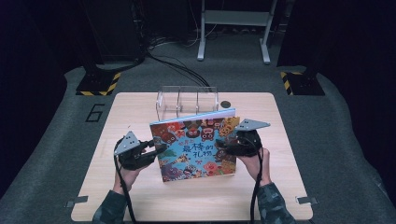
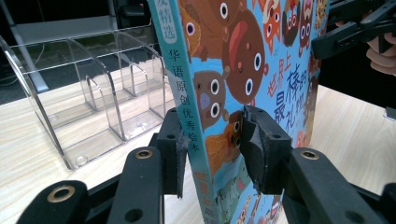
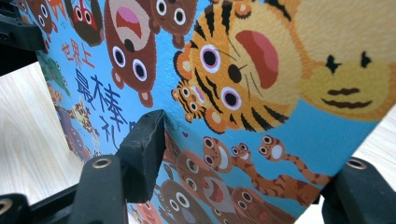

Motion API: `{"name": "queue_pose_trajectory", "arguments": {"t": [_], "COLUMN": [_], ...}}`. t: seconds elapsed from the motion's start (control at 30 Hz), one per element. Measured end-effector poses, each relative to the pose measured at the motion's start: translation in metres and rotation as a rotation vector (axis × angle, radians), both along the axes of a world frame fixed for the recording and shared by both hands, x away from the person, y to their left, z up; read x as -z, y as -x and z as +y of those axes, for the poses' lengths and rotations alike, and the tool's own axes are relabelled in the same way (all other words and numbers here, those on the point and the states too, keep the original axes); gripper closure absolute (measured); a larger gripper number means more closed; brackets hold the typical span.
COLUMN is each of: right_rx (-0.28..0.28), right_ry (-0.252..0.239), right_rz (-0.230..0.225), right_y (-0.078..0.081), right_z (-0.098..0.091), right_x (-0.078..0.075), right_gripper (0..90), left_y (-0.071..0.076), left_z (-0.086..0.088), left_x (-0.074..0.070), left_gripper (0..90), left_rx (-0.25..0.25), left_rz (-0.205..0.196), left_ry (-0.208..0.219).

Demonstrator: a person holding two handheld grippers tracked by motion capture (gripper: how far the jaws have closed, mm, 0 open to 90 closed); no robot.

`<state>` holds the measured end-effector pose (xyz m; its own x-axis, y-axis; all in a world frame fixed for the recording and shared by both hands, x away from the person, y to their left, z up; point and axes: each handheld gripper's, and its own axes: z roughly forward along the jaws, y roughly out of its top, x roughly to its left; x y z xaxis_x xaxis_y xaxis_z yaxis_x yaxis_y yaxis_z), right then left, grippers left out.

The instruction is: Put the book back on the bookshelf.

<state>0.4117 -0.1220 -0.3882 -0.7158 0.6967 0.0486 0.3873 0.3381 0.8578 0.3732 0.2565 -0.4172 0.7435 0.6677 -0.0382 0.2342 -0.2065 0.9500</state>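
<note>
- step in hand: i hold the picture book (image 1: 198,147) tilted above the bench (image 1: 126,196), between my two hand-held grippers, in front of the clear file rack (image 1: 187,101).
- left hand-held gripper (image 1: 156,148): its jaws straddle the book's spine edge (image 2: 184,93); in the left gripper view one pad (image 2: 180,158) lies against the spine side and the other (image 2: 261,149) against the cover, so i judge it clenched on the book.
- right hand-held gripper (image 1: 223,145): it takes the opposite edge; in the right gripper view one pad (image 3: 142,154) presses on the cover, the other jaw sits at the far corner, so i read it as grasping the book too.
- next move, as i judge it: stand the book more upright, line its lower edge up with one slot of the rack, and lower it between the dividers (image 2: 119,107) without knocking the thin walls; both grips must hold until the book rests inside.
- surface: a pale wood-grain bench top with rounded corners, bearing the rack at its far edge and a small dark disc (image 1: 225,104) beside it.
- room: dim, grey carpeted floor (image 1: 51,130) marked with a "6" (image 1: 95,113), yellow-black striped stand bases (image 1: 98,85), cables (image 1: 177,65) and a grey metal frame (image 1: 233,28) behind.
</note>
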Motion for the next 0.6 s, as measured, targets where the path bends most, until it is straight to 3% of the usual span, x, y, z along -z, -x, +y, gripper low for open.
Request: {"name": "queue_pose_trajectory", "arguments": {"t": [0.03,0.17,0.3,0.4,0.5,0.6], "right_rx": [-0.003,-0.02,-0.031,-0.024,-0.012,-0.014], "right_ry": [-0.002,-0.008,-0.011,-0.013,-0.02,-0.027], "right_rz": [-0.002,-0.013,-0.018,-0.02,-0.025,-0.014], "right_y": [0.0,0.002,0.002,0.001,0.0,0.0], "right_z": [0.0,0.0,0.0,0.0,0.0,-0.003], "right_x": [0.0,0.0,0.0,0.0,0.001,0.0], "right_gripper": [38.7,39.0,39.1,39.5,40.0,40.5], "left_y": [0.002,0.007,0.004,-0.003,-0.009,-0.01], "left_z": [-0.001,-0.001,0.002,0.002,0.001,0.002], "left_x": [0.001,-0.001,0.0,-0.001,0.001,0.002], "left_gripper": [62.3,62.8,62.6,51.5,54.6,61.6], "left_rx": [-0.012,-0.02,0.009,0.036,0.015,0.021], "left_rz": [-0.011,-0.057,-0.032,0.013,-0.002,-0.011], "left_ry": [0.015,-0.003,0.023,0.045,0.062,0.049]}}
